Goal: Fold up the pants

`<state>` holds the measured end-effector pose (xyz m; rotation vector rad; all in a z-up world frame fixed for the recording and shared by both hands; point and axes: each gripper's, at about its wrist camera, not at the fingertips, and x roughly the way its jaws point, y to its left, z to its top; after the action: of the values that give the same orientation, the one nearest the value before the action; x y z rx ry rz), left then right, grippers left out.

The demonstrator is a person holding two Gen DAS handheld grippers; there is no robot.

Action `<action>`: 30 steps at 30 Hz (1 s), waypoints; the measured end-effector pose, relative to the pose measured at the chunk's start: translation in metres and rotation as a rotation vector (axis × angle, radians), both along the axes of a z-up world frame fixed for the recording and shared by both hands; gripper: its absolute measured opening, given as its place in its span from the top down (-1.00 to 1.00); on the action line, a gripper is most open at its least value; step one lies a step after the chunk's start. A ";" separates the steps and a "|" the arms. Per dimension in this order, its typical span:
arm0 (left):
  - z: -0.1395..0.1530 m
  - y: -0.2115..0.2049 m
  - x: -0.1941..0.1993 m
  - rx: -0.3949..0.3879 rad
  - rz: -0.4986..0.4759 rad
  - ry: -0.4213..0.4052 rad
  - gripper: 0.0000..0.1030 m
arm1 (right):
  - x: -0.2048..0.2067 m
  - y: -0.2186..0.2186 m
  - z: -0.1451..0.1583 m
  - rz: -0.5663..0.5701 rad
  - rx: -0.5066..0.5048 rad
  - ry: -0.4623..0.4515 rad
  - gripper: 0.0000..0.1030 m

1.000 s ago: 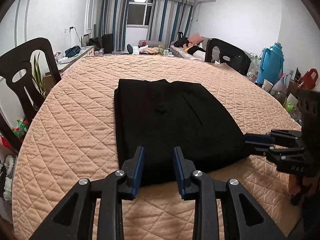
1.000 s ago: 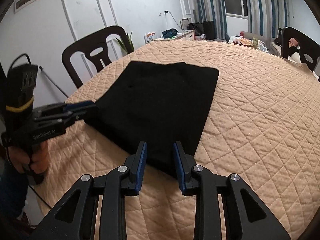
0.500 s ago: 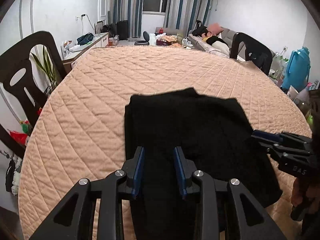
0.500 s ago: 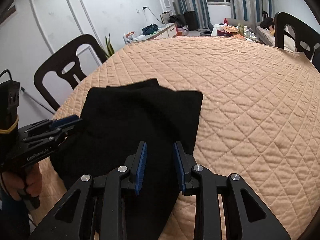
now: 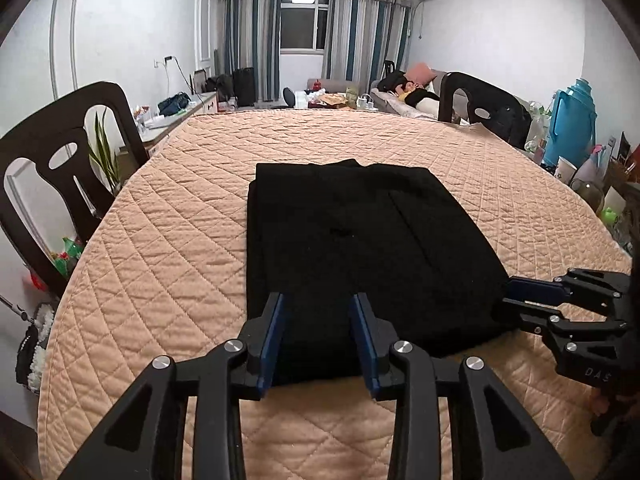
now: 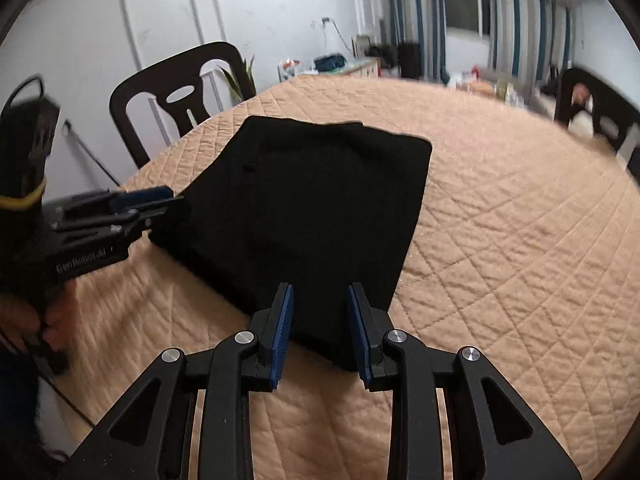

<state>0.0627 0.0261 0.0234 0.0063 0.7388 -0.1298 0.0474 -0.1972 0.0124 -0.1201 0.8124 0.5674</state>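
Black pants (image 5: 352, 232) lie folded into a flat rectangle on the peach quilted table (image 5: 160, 260). My left gripper (image 5: 318, 300) hovers at the near left part of their front edge. Its jaws are opening, and the cloth shows in the gap with no pad pressing on it. My right gripper (image 6: 320, 290) stands open over the near right corner of the pants (image 6: 312, 200), steady. Each gripper shows in the other's view: the right gripper (image 5: 506, 292) tips against the pants' right corner, the left gripper (image 6: 168, 204) tips at their left corner.
A dark chair (image 5: 60, 168) stands at the table's left edge and another chair (image 5: 480, 104) at the far right. A blue thermos (image 5: 572, 120) and small clutter sit right of the table. A hand (image 6: 36, 320) holds the left gripper's handle.
Half a second ago both grippers reached farther forward over the pants. Now they are drawn back to the near edge, as a second ago. The left jaws stand slightly wider.
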 end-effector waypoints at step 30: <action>-0.024 -0.009 -0.034 0.043 0.037 0.107 0.07 | -0.026 -0.011 -0.011 -0.067 -0.096 0.059 0.19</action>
<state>0.0291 0.0170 -0.0005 0.0272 0.8478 -0.0791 0.0212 -0.2086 0.0018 -0.1642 0.8976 0.4710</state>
